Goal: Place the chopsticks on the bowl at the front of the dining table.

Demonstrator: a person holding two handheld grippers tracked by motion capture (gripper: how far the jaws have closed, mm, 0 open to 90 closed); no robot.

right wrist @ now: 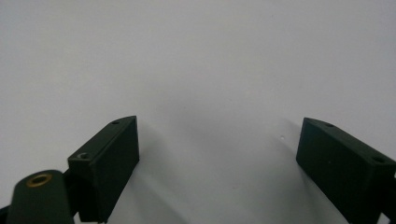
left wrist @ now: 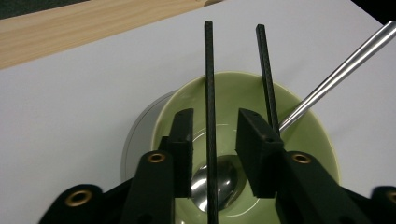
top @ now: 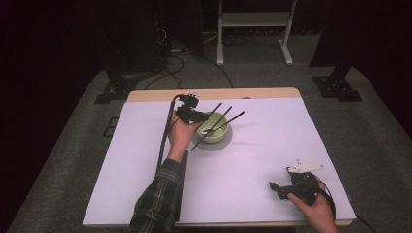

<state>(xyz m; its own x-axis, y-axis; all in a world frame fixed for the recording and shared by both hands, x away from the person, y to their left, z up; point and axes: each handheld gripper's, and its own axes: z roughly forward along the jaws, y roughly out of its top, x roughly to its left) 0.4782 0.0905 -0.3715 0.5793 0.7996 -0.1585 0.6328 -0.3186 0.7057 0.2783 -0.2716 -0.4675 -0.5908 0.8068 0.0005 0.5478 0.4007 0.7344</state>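
Note:
A pale green bowl (top: 217, 132) (left wrist: 308, 126) stands on a grey disc (top: 206, 144) (left wrist: 135, 140) at the middle back of the white table cover (top: 252, 160). Inside lies a metal spoon (left wrist: 219, 182), its handle (left wrist: 345, 70) rising over the right rim. Two black chopsticks (top: 208, 125) (left wrist: 209, 93) lie across the bowl. My left gripper (top: 201, 120) (left wrist: 215, 116) hovers over the bowl, open, with one chopstick running through the gap between its jaws; the other chopstick (left wrist: 265, 70) passes by the right jaw. My right gripper (top: 276, 190) (right wrist: 222, 126) is wide open and empty, low over the bare cover at the front right.
A strip of bare wood (top: 214, 93) shows along the table's far edge. On the floor behind stand a white frame (top: 252, 19), black stand feet at left (top: 114, 90) and right (top: 337, 85), and loose cables (top: 175, 63).

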